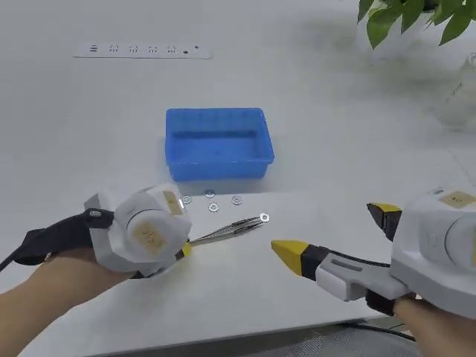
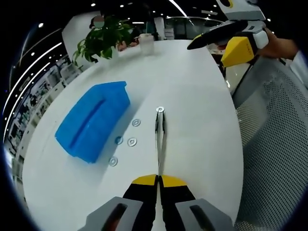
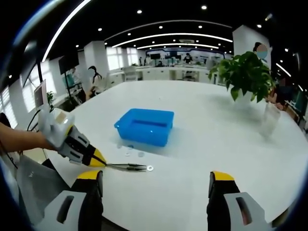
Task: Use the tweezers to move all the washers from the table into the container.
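Observation:
My left gripper (image 1: 183, 249) (image 2: 158, 181) is shut on the handle end of metal tweezers (image 1: 227, 230) (image 2: 159, 137) (image 3: 128, 167). The tweezer tips rest at a washer (image 1: 264, 218) (image 2: 160, 109) (image 3: 150, 168) on the white table. Several more washers (image 1: 213, 207) (image 2: 131, 141) (image 3: 128, 154) lie between the tweezers and the blue container (image 1: 217, 143) (image 2: 93, 120) (image 3: 145, 126). My right gripper (image 1: 338, 232) (image 3: 156, 185) hovers open to the right, apart from everything, its jaws wide.
A white power strip (image 1: 141, 51) lies at the far left of the table. A potted plant (image 1: 416, 16) (image 3: 244, 72) and a clear bottle (image 1: 460, 97) stand at the far right. The table's front edge (image 1: 245, 335) is close below my grippers.

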A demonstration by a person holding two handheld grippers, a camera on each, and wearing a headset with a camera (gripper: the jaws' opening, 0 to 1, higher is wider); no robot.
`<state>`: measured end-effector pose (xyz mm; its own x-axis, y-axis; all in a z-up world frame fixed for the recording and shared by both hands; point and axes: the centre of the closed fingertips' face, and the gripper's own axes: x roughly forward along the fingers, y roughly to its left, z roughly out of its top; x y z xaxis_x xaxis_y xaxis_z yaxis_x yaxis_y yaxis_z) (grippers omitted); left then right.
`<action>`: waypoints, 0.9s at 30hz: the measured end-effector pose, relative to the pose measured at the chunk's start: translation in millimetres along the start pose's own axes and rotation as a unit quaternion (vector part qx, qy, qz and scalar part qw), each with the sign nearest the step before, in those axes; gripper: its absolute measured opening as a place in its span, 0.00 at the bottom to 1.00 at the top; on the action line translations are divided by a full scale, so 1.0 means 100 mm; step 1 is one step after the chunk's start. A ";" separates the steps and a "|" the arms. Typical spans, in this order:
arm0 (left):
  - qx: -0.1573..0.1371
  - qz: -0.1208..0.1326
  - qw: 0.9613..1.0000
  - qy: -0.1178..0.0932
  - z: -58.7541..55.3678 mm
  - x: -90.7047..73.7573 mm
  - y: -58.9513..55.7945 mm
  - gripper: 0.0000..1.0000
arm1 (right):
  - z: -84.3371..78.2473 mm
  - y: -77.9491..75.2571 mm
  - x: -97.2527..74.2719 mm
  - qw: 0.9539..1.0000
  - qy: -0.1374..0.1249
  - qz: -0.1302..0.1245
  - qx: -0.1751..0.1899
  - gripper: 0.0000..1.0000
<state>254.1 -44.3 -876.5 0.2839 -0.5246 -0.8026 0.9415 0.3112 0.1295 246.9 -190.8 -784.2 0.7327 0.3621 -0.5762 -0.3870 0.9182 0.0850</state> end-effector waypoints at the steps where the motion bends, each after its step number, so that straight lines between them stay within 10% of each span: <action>1: 0.001 0.001 1.000 -0.001 0.01 -0.01 0.00 0.00 | 0.00 0.00 0.00 1.000 -0.001 0.001 0.000 0.89; 11: 0.008 0.020 0.999 -0.038 0.29 -0.39 -0.01 0.00 | -0.01 0.26 0.01 0.998 0.006 0.051 -0.040 0.74; 27: 0.024 0.035 0.997 -0.068 0.61 -0.78 -0.14 0.00 | 0.01 0.98 0.08 0.969 0.040 0.208 -0.128 0.34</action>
<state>229.6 -56.0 -780.1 0.3687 -0.6069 -0.7041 0.9250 0.3143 0.2135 215.2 -97.6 -780.0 0.4411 0.6696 -0.5976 -0.7731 0.6217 0.1259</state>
